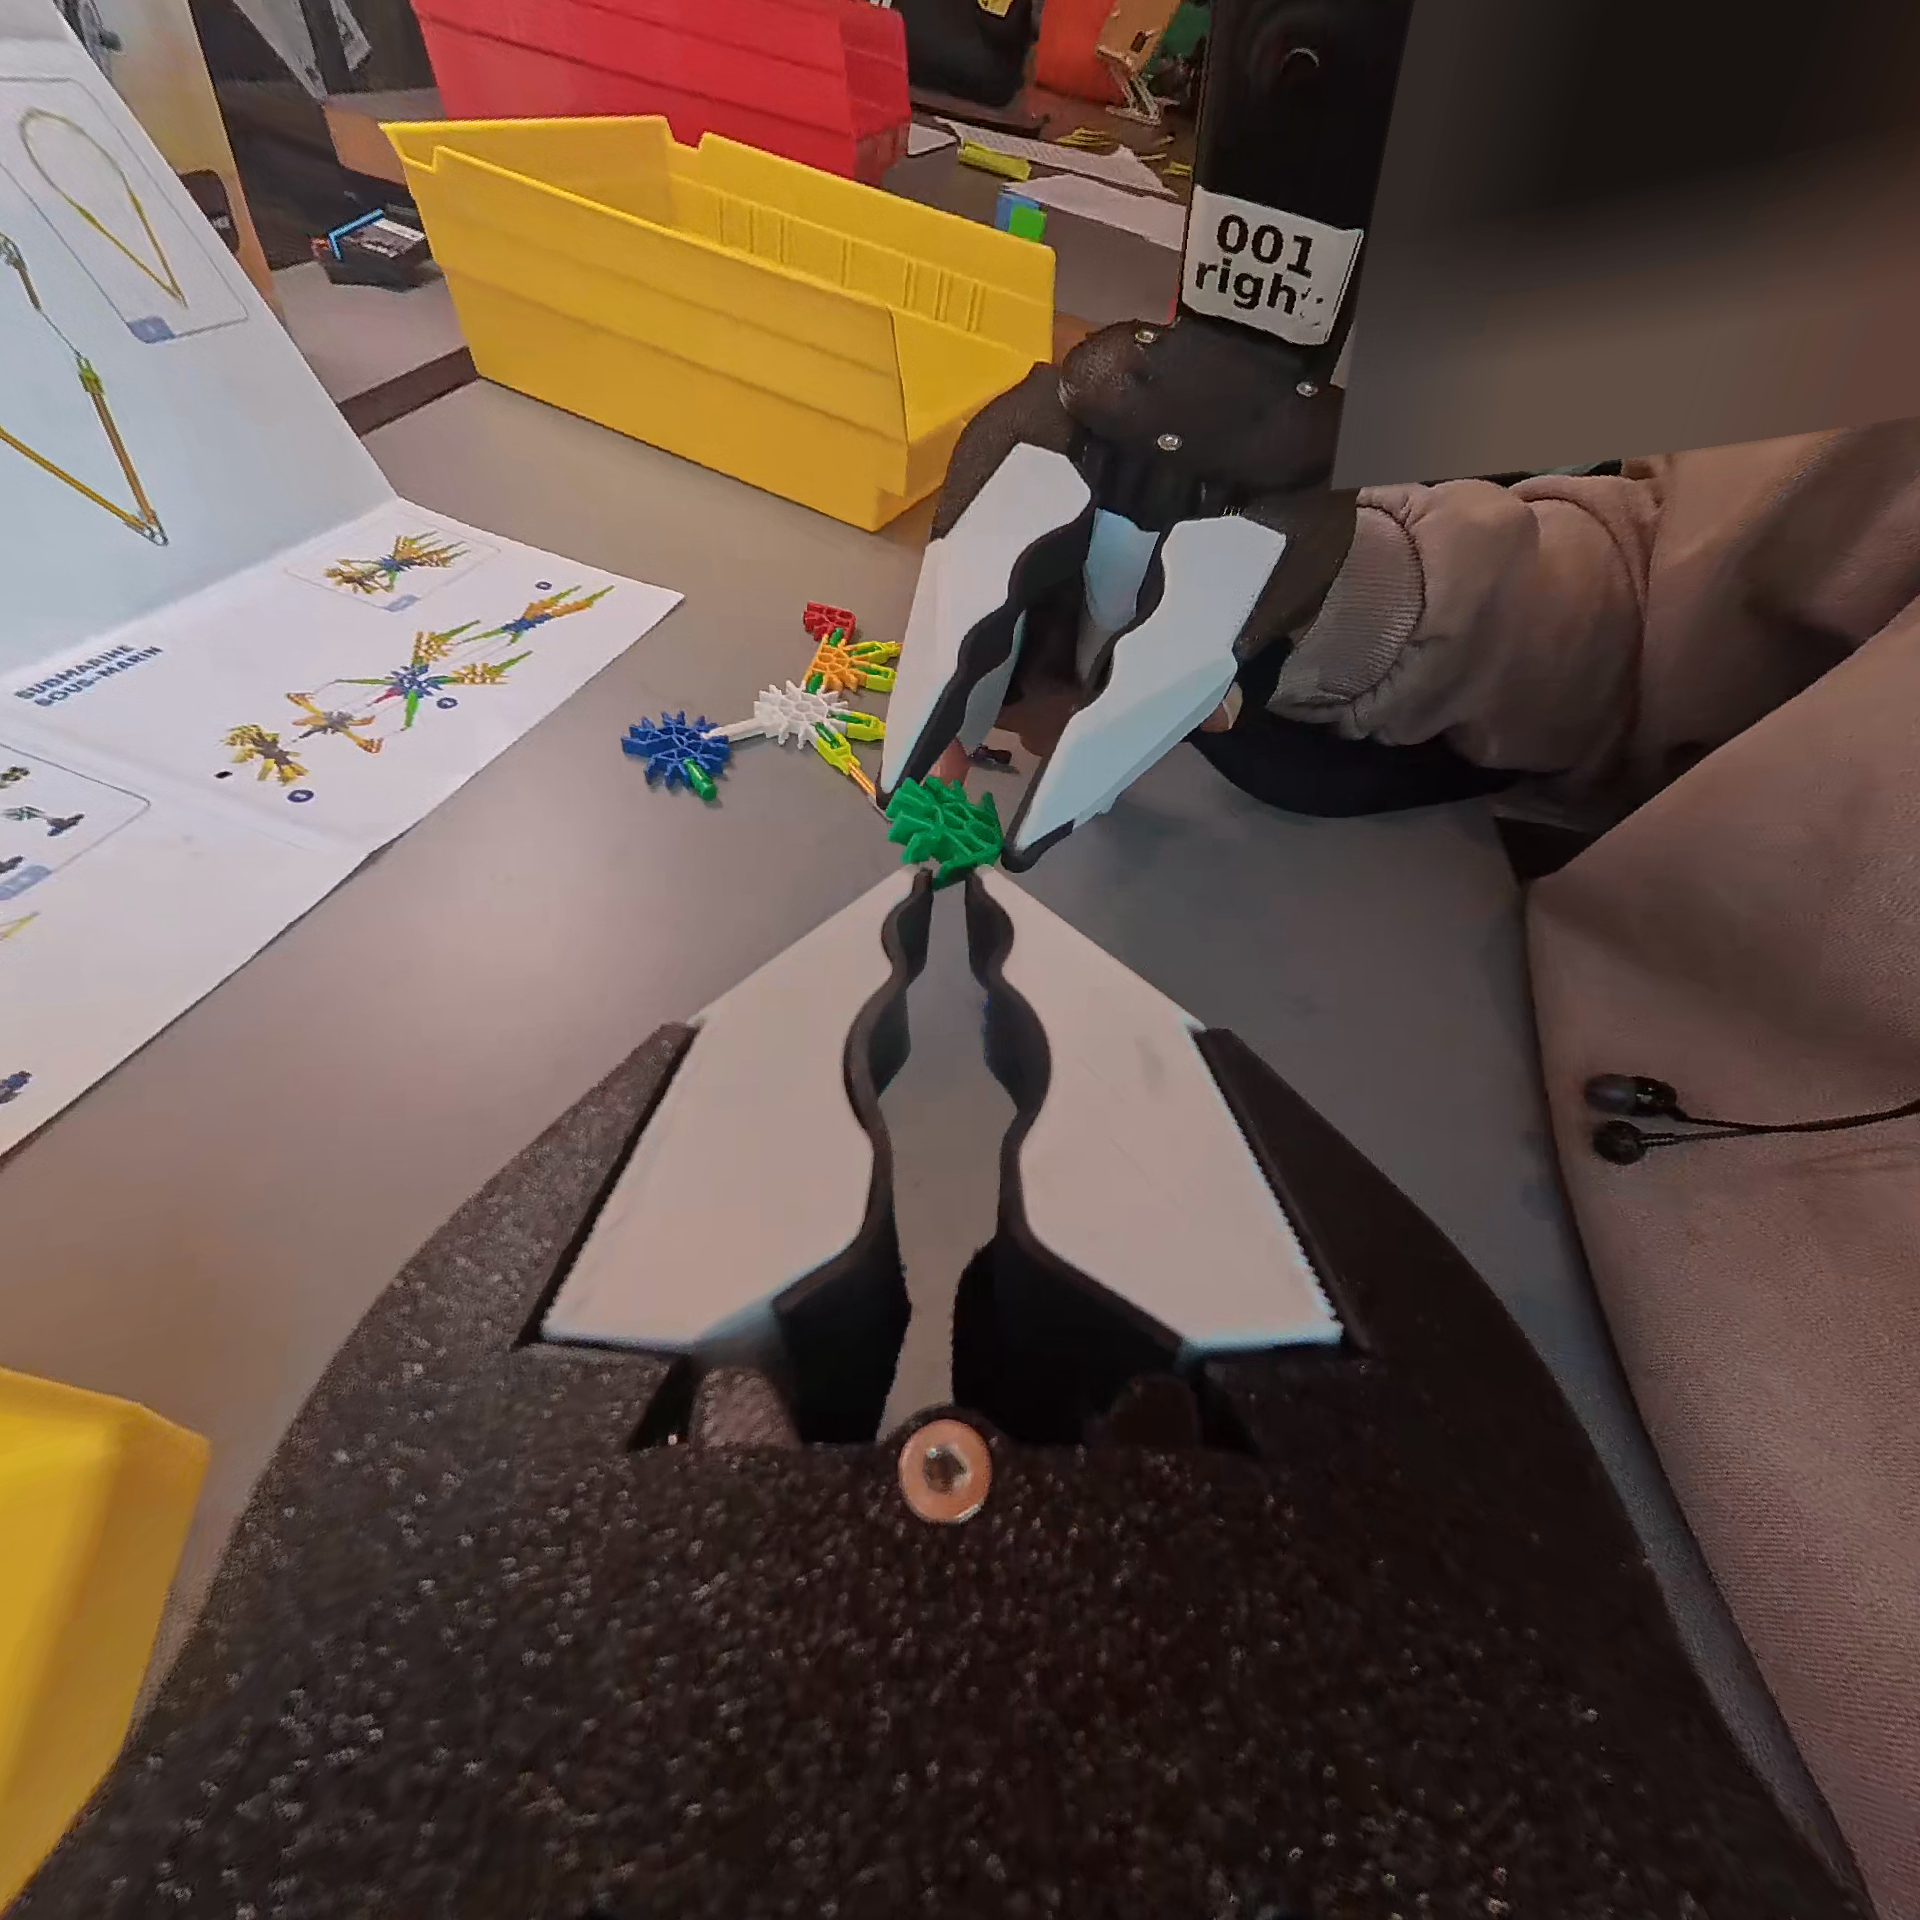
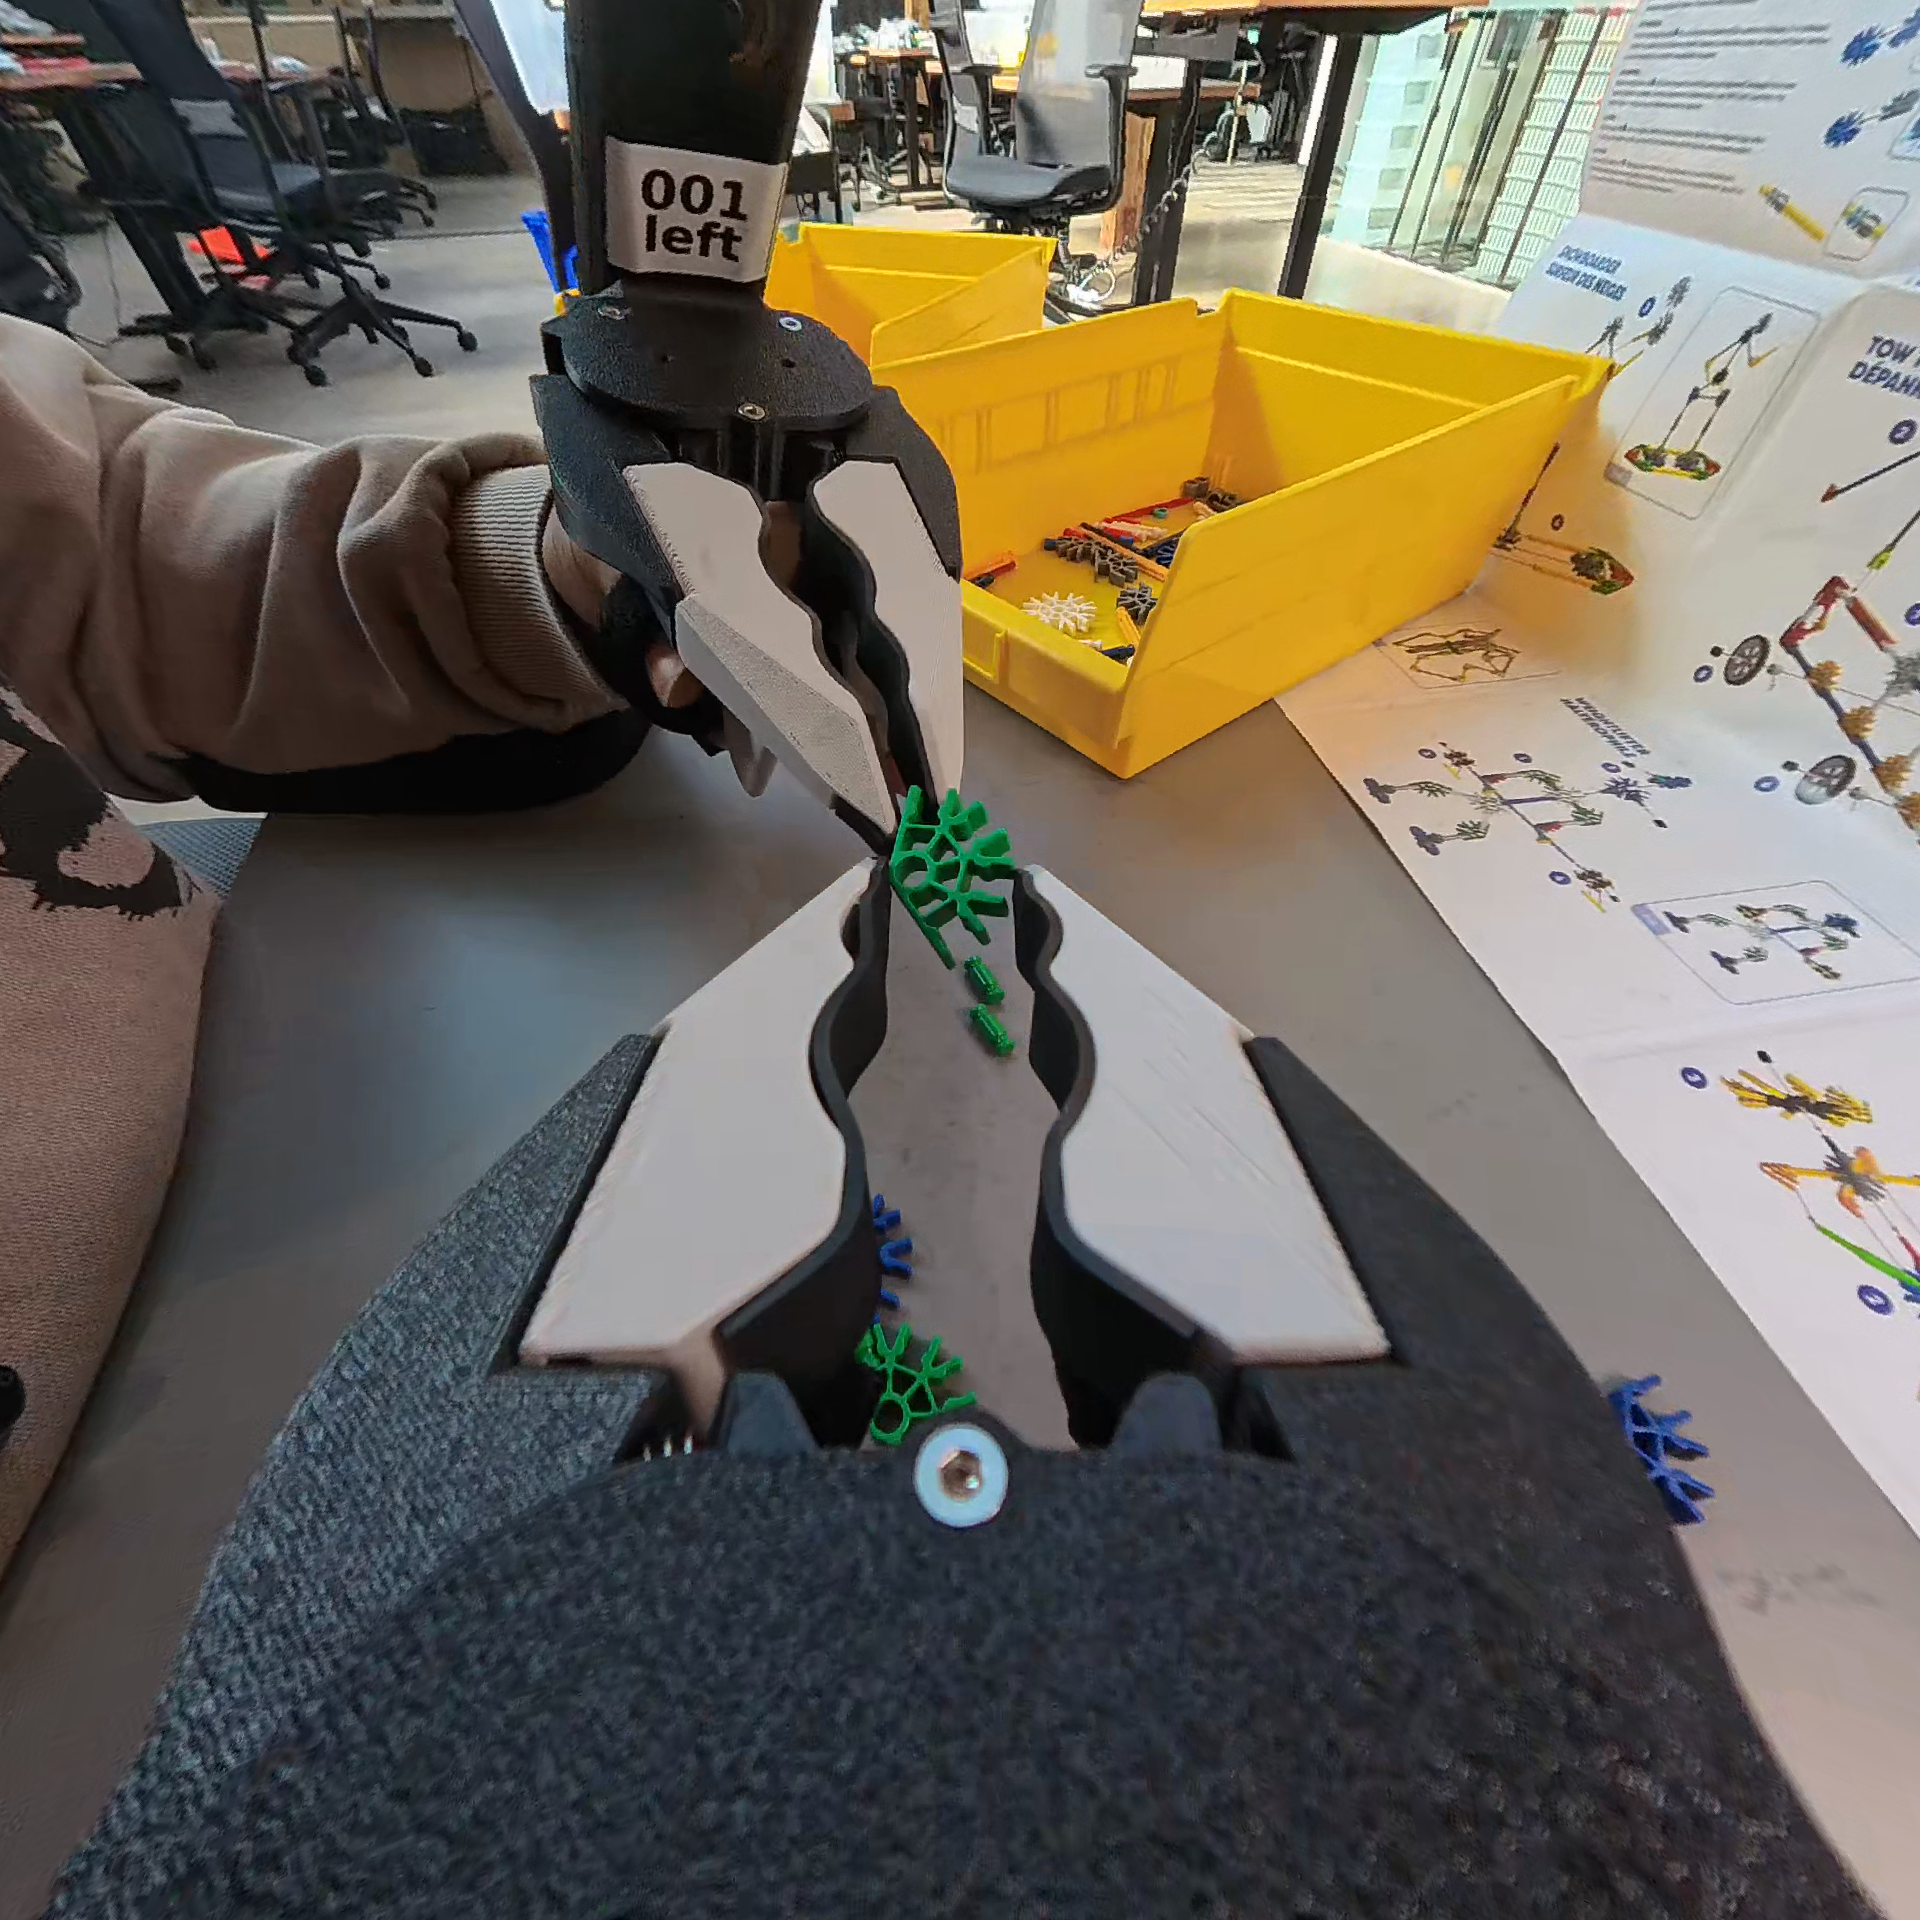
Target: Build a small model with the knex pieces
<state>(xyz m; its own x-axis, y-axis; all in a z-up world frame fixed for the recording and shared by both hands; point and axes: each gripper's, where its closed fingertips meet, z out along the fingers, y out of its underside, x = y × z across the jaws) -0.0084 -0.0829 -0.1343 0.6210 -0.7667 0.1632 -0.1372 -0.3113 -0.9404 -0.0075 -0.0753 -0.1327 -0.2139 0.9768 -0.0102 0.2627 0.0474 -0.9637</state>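
A green snowflake-shaped connector (image 1: pixel 940 821) (image 2: pixel 951 862) is held just above the grey table between both grippers. My left gripper (image 1: pixel 945 883) is nearly closed and pinches the connector's edge at its tips; in the right wrist view it (image 2: pixel 920 816) comes down from above. My right gripper (image 2: pixel 948 878) grips the connector across its width, one fingertip on each side; in the left wrist view it (image 1: pixel 954 829) reaches in from the far side. Two short green rods (image 2: pixel 985 1003) and a second green connector (image 2: pixel 909 1387) lie on the table under the right gripper.
A partial assembly of blue (image 1: pixel 673 746), white (image 1: pixel 800 712), orange and red connectors lies by the instruction sheet (image 1: pixel 312 707) (image 2: pixel 1662 935). A yellow bin of parts (image 2: pixel 1351 499) (image 1: pixel 727 312), a red bin (image 1: pixel 665 73) and a loose blue connector (image 2: pixel 1657 1449) are nearby. Sleeved arms flank the table. My two grippers' fingertips are within a few centimetres of each other.
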